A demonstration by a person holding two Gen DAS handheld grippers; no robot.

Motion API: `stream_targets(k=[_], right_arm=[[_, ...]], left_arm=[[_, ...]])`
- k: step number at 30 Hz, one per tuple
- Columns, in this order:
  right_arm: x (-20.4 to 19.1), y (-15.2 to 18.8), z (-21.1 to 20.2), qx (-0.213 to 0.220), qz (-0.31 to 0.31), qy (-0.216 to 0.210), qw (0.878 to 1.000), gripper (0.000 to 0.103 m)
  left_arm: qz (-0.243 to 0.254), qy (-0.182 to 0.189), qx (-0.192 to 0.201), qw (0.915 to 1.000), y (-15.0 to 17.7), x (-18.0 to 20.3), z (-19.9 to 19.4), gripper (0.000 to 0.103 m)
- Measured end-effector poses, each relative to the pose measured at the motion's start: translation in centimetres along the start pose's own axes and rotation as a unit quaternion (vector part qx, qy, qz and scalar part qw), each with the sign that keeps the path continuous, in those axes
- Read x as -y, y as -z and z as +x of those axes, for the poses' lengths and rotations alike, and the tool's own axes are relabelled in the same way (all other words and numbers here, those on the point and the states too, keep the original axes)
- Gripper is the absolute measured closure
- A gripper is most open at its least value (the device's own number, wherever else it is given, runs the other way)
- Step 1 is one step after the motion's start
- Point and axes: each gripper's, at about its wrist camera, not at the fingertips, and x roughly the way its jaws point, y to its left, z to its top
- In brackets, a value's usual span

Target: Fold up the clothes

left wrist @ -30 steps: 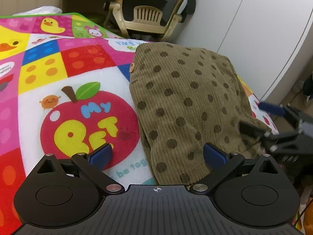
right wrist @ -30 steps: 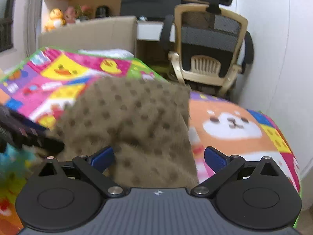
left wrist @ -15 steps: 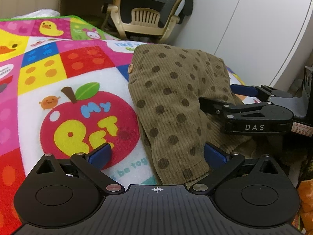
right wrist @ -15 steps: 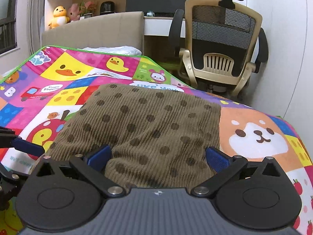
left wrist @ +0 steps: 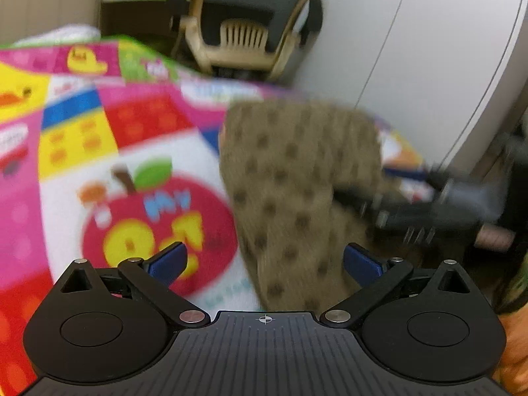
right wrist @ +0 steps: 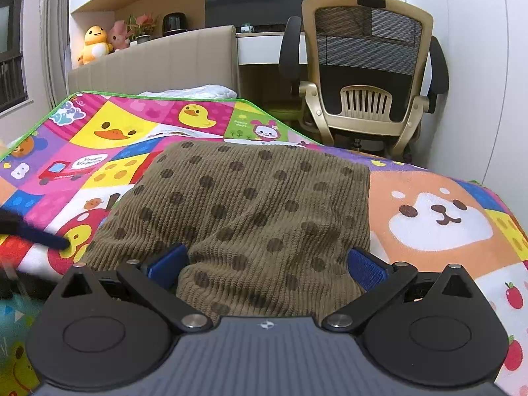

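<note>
**Garment dead ahead of right tool, off to the right of left tool**

Landmark = the brown dotted corduroy garment (right wrist: 257, 211); everything placed from it; it lies on the cartoon play mat (right wrist: 109, 132), a roughly rectangular, compact slab with a straight far edge toward the office chair (right wrist: 366, 66) and a rumpled near edge hanging toward me; its right side edge runs straight beside the dog print (right wrist: 439, 214), left edge near the apple print (left wrist: 155, 227).

My right gripper (right wrist: 267, 264) sits at the garment's near edge, centred on it; jaws wide apart, blue pads (right wrist: 366, 269) flanking the cloth; nothing pinched that I can see; cloth passes between and under the fingers, contact unclear.

My left gripper (left wrist: 264, 264) is at the garment's near-left corner; left wrist view is motion-blurred; jaws spread wide, holding nothing; the left pad is over the mat, the right pad over brown cloth; most of the garment lies to the right of this tool's centreline.

Long axis: hard to call under fisheye; it looks a bit wider across than deep from the right wrist view.

Right tool is the nearer one to the garment's middle; left is nearer the left edge.

Judgement: this compact shape fits either a garment mid-fold, with another fold due, or one already folded and just let go; I can't settle which.
</note>
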Motion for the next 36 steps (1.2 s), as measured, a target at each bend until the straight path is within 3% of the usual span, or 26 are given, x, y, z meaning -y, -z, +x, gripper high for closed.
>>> stream_targets(k=[2, 5, 8, 9, 14, 19, 24, 30, 34, 36], right_arm=[[-0.1, 0.0, -0.1, 0.002, -0.002, 0.002, 1.000, 0.000], [-0.3, 0.1, -0.2, 0.005, -0.006, 0.006, 1.000, 0.000], [-0.5, 0.1, -0.3, 0.008, -0.009, 0.009, 1.000, 0.000], [-0.5, 0.1, -0.3, 0.009, -0.010, 0.010, 1.000, 0.000], [-0.4, 0.4, -1.0, 0.002, 0.015, 0.025, 1.000, 0.000], [2.1, -0.1, -2.7, -0.028, 0.062, -0.077, 0.995, 0.000], [2.5, 0.5, -2.1, -0.049, 0.041, 0.025, 0.998, 0.000], [3.1, 1.5, -2.0, -0.041, 0.057, 0.018, 0.997, 0.000], [5.0, 2.0, -1.6, -0.053, 0.112, -0.020, 0.992, 0.000], [5.2, 2.0, -1.5, -0.055, 0.116, -0.029, 0.991, 0.000]], left_arm=[[-0.020, 0.032, 0.043, 0.9984, -1.9, -0.4, -1.5, 0.000], [-0.041, 0.108, 0.090, 0.9893, -4.9, -0.4, -2.1, 0.000], [-0.061, 0.192, 0.081, 0.9760, -7.0, -0.2, 0.6, 0.000], [-0.081, 0.199, 0.060, 0.9747, -7.3, -0.5, 2.6, 0.000], [-0.122, 0.185, 0.020, 0.9749, -7.1, -1.3, 7.5, 0.000], [-0.111, 0.185, 0.004, 0.9764, -7.2, -1.7, 8.5, 0.000], [-0.113, 0.186, 0.009, 0.9760, -7.4, -1.4, 8.5, 0.000], [-0.107, 0.164, 0.057, 0.9789, -6.1, -2.4, 3.5, 0.000], [-0.122, 0.127, 0.061, 0.9825, -4.0, -5.3, 1.5, 0.000], [-0.144, 0.119, 0.027, 0.9820, -2.7, -6.4, 2.5, 0.000]])
